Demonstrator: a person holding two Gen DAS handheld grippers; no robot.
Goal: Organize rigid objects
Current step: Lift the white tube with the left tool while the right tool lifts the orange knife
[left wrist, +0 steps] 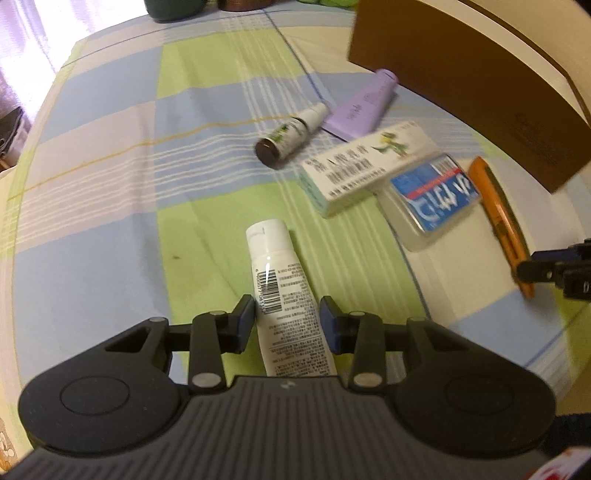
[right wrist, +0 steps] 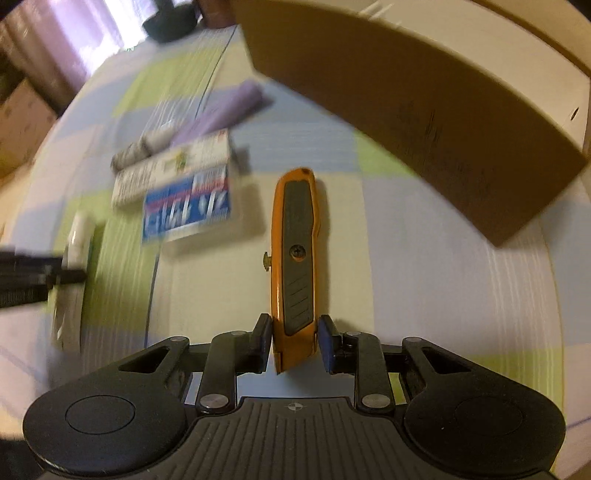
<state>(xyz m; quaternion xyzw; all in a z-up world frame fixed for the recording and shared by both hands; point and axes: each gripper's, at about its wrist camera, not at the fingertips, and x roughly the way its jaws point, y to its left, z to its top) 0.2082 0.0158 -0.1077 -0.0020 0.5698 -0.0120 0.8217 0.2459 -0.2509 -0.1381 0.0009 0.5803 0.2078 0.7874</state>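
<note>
My left gripper (left wrist: 288,325) is around a white tube (left wrist: 284,295) lying on the checked cloth; the left pad touches it, the right pad stands a little off it. My right gripper (right wrist: 293,343) is around the near end of an orange utility knife (right wrist: 293,254), with small gaps at both pads. The knife also shows in the left wrist view (left wrist: 502,221). Beyond lie a white carton with a green lizard (left wrist: 365,166), a clear case with a blue label (left wrist: 432,195), a small dark bottle (left wrist: 291,134) and a purple tube (left wrist: 364,105).
A brown cardboard box (left wrist: 461,85) stands at the back right, close to the knife; it also fills the upper right of the right wrist view (right wrist: 424,99). Dark containers (left wrist: 173,11) stand at the far edge of the cloth.
</note>
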